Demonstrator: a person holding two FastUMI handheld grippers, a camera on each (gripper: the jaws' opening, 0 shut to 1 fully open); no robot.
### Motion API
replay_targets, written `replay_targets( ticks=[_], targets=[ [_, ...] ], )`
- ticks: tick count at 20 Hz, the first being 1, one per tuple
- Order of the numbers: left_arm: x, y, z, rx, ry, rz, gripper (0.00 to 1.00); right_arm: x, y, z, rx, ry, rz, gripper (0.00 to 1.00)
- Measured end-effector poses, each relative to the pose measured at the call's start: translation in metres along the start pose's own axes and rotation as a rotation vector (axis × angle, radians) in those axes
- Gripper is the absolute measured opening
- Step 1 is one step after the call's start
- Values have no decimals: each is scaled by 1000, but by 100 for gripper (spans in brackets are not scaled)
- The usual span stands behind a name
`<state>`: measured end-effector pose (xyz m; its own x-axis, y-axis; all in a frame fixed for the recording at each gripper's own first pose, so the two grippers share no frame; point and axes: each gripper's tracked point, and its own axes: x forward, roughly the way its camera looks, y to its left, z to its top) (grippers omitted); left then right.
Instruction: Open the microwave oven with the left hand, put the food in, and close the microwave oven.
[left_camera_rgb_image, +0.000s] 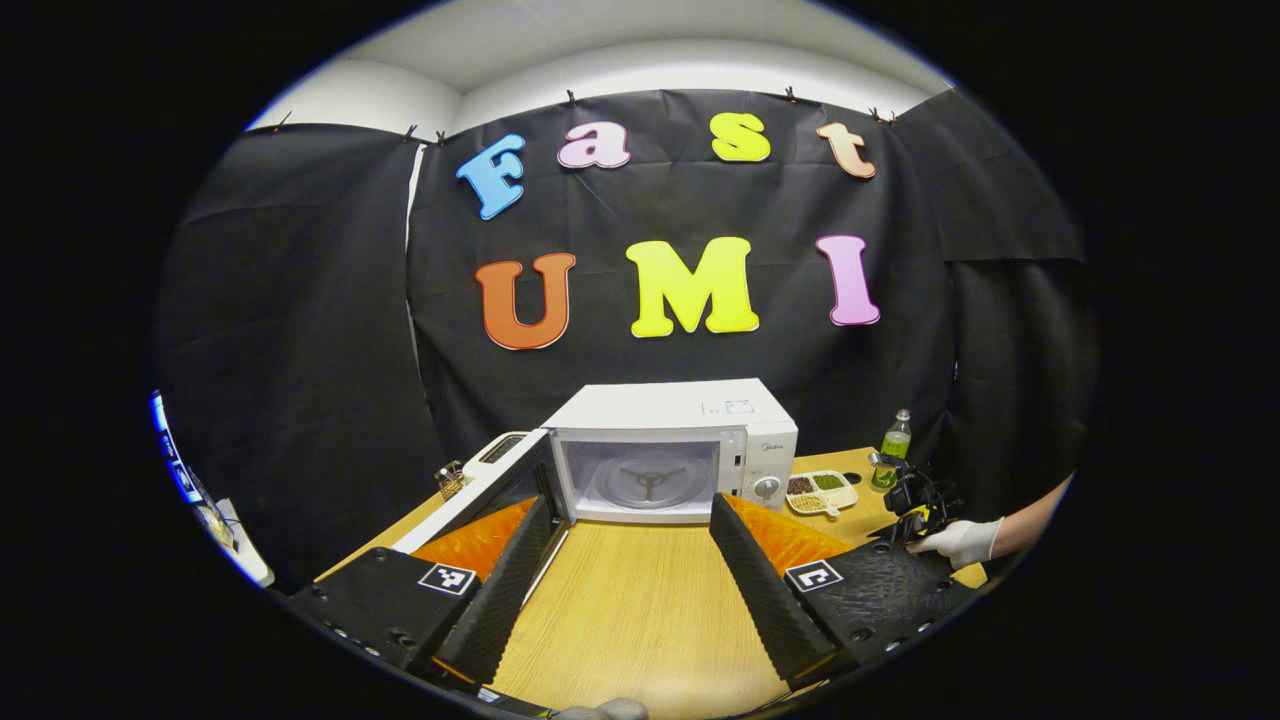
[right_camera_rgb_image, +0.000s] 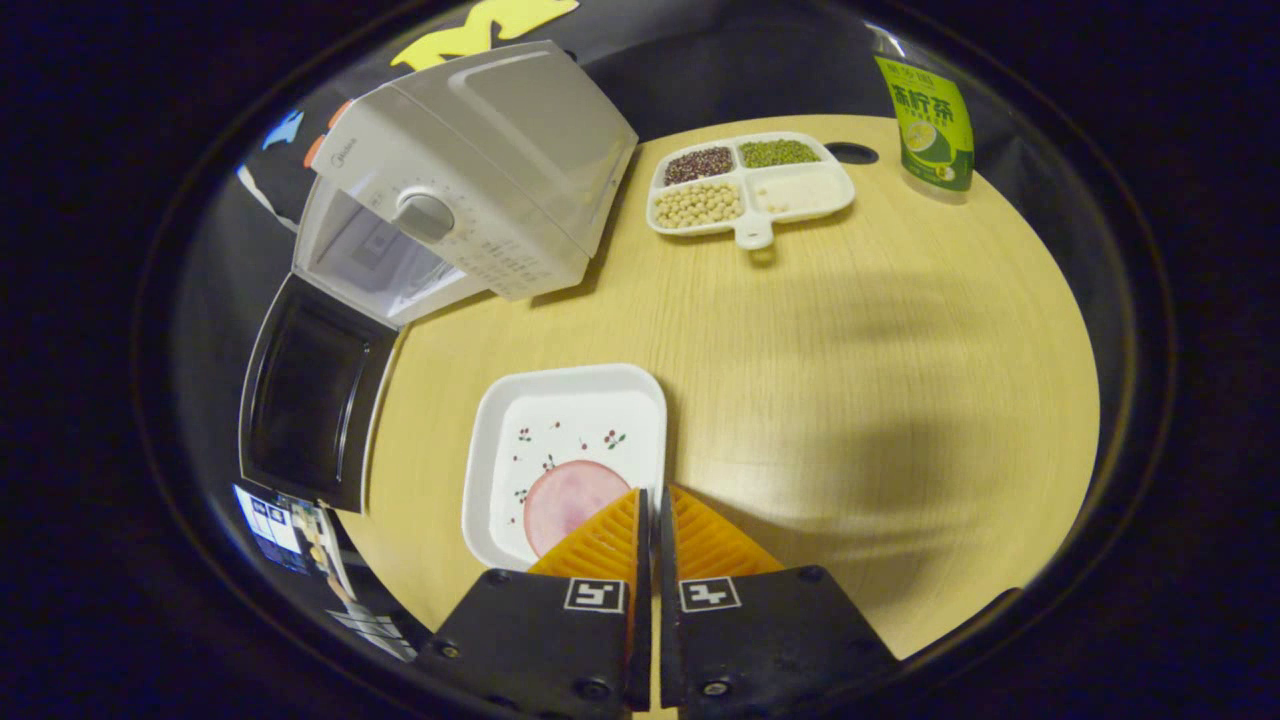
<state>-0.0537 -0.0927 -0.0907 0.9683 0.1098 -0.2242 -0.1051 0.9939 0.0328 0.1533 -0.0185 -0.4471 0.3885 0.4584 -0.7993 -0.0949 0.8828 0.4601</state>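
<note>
At the bottom of the right gripper view, the right tongs (right_camera_rgb_image: 650, 520) sit pressed together over the near rim of a white square ceramic plate (right_camera_rgb_image: 500, 440) carrying a pink round slice of ham (right_camera_rgb_image: 565, 495) at lower centre on the wooden counter (right_camera_rgb_image: 850, 350). Likely stiff, slick and breakable, it wants a rim grip. The left tongs (left_camera_rgb_image: 635, 530) are spread before the white microwave oven (left_camera_rgb_image: 670, 440), its door (left_camera_rgb_image: 480, 490) open.

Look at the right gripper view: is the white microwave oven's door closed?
No; the white microwave oven's dark-windowed door hangs wide open, exposing its cavity.
</note>
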Motion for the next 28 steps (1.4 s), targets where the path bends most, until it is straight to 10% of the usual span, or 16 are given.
replay_targets(
  ticks=[13,28],
  targets=[
    [-9,12,-5,-22,20,13,96,-15,44,-4,171,-27,221,4],
    [11,91,-10,60,31,-174,96,-10,256,48,443,-451,382,4]
  ],
)
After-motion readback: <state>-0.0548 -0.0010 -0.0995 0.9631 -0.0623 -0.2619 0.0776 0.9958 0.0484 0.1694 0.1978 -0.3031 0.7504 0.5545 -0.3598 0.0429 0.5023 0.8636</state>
